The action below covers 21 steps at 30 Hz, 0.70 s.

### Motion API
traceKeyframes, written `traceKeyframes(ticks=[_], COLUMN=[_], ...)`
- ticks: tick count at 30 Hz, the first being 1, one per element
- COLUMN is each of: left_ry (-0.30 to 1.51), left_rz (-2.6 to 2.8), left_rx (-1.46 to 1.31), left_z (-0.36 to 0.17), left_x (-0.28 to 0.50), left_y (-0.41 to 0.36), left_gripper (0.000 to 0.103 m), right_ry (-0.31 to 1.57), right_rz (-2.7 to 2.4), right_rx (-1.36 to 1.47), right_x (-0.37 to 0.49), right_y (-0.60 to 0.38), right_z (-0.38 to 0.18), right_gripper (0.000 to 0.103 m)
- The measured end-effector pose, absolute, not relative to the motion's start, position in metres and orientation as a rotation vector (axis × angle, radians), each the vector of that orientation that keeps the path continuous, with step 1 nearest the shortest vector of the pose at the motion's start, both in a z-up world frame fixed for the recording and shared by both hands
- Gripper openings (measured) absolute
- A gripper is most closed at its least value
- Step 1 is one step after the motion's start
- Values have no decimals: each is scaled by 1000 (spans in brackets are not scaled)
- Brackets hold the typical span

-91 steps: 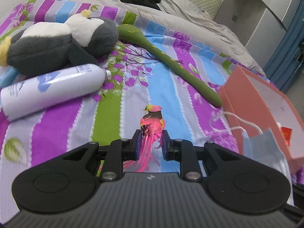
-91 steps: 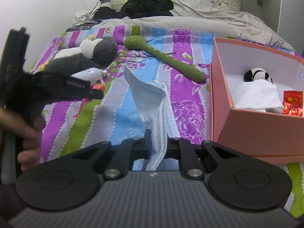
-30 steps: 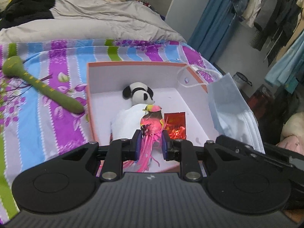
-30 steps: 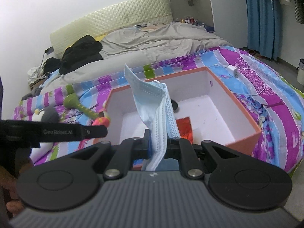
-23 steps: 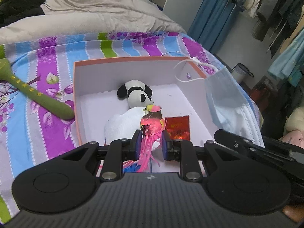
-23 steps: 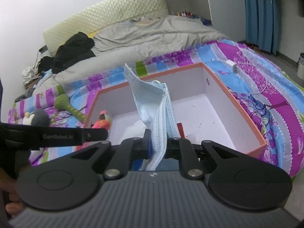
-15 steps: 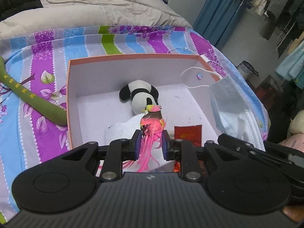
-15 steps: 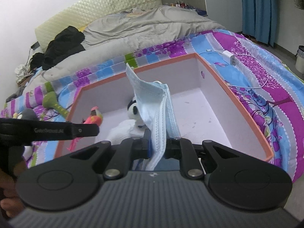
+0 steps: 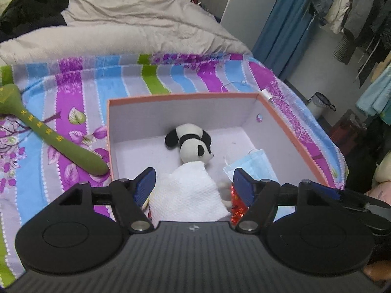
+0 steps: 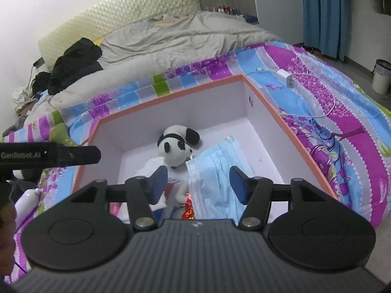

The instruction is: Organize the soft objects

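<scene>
An orange-rimmed box [image 9: 183,96] [image 10: 171,97] with a white inside lies on the striped bedspread. In it are a panda plush [image 9: 193,144] [image 10: 176,146], a white cloth [image 9: 188,193] [image 10: 149,168], a red packet [image 9: 235,207] and a blue face mask [image 9: 256,166] [image 10: 217,171] lying flat. My left gripper [image 9: 194,180] hangs over the box, its jaws opening with nothing gripped. My right gripper [image 10: 198,178] is opening too, above the mask without touching it. A bit of the pink bird [image 10: 114,210] shows low in the box in the right wrist view.
A long green plush [image 9: 48,134] lies left of the box. A grey duvet [image 9: 134,31] and black clothes [image 10: 73,66] fill the bed's far end. A white charger with cable [image 10: 286,78] lies right of the box. A bin [image 10: 381,75] stands on the floor.
Both grippers went from shut to open over the box. The pink bird dropped out of the left jaws, and the blue mask fell from the right jaws onto the box floor.
</scene>
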<state>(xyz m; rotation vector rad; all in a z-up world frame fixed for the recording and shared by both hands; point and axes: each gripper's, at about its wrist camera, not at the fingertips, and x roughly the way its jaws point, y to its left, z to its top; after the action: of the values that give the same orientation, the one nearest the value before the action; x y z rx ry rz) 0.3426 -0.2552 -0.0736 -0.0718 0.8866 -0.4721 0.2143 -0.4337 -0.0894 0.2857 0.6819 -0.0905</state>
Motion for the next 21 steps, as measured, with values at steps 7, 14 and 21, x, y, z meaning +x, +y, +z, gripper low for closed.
traceKeyframes(ticks=[7,14,21], left_ry=[827,759,700], left_rz=[-491,-488,-520], left_rx=[-57,-53,-53], left_z=[-37,4,35], left_x=[305,257,204], left_y=[-241,-215,-190], left_gripper=[75,75,82], right_ry=[607,531,492], right_rz=[-73,-71,-58], right_rx=[259,259,231], right_x=[176,129,82], right_y=[-418,-402,-381], right_z=[-56,-25,-2], right_gripper=[59,59,59])
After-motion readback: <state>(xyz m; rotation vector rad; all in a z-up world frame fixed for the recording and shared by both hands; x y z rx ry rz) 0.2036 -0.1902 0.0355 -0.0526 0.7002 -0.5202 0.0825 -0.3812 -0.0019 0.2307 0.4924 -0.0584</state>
